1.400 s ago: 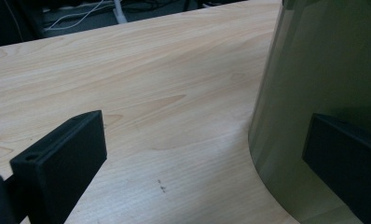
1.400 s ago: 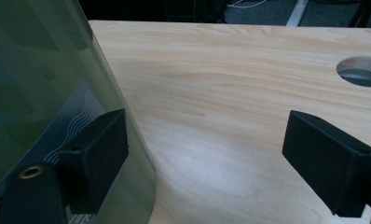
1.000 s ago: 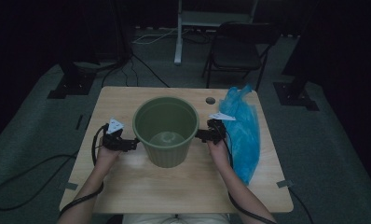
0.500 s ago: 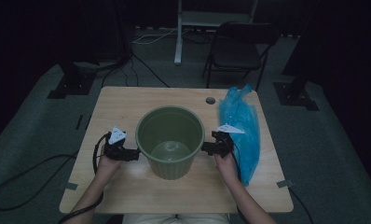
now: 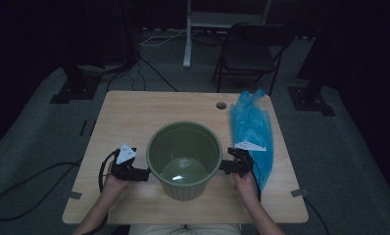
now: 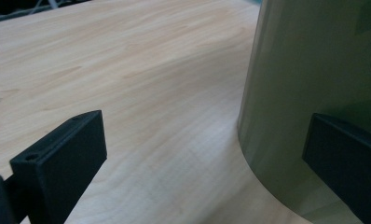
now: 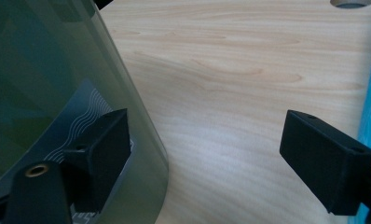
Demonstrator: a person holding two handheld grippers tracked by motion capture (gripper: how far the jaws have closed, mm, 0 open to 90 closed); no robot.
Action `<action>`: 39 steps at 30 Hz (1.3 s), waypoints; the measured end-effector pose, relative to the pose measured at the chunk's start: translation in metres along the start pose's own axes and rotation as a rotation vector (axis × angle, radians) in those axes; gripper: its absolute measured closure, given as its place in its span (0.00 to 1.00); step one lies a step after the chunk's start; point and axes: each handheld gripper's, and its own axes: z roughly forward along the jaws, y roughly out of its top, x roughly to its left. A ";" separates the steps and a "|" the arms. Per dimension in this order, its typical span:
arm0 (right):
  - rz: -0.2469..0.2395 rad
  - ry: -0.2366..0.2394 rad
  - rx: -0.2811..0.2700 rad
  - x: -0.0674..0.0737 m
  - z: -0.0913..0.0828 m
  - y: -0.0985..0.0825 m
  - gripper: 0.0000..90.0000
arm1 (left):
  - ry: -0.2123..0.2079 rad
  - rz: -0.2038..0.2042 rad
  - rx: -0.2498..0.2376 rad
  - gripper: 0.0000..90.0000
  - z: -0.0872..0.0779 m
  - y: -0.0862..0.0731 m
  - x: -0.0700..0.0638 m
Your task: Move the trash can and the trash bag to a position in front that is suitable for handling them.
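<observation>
Flanking green bucket point(image 5: 184, 161) w/ both tools: my L gripper point(image 5: 143, 173) jaws apart, R gripper point(image 5: 223, 168) jaws apart, blue bag point(image 5: 252, 128) just outside R.

A green bucket point(image 5: 184, 160) stands upright at the near middle of the table point(image 5: 134, 117), walling off the path between the left tongs point(image 5: 143, 173) and the right tongs point(image 5: 224, 168), each pressed close against its side with jaws apart. A blue plastic bag point(image 5: 252, 127) lies along the right edge, just beside the right tongs, narrowing that side. Bare wood stretches open across the table's left half and far side.
</observation>
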 end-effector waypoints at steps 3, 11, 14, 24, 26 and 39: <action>0.010 0.004 0.001 0.000 -0.006 -0.005 0.17 | -0.006 0.019 0.001 0.00 -0.003 -0.001 -0.006; 0.007 0.008 0.018 0.002 -0.017 -0.011 0.17 | -0.026 0.055 0.004 0.00 -0.010 -0.004 -0.017; 0.004 0.011 0.012 0.002 -0.020 -0.012 0.16 | -0.044 0.022 -0.025 0.00 -0.010 -0.011 -0.014; -0.015 -0.176 -0.086 -0.035 -0.042 0.008 0.14 | -0.024 -0.027 -0.023 0.00 -0.028 -0.036 0.012; 0.000 -0.229 -0.102 -0.048 -0.046 0.013 0.14 | -0.011 -0.024 -0.021 0.00 -0.035 -0.043 0.018; 0.143 -0.369 -0.004 -0.125 -0.036 0.006 0.14 | 0.075 -0.146 0.000 0.00 -0.067 -0.085 0.055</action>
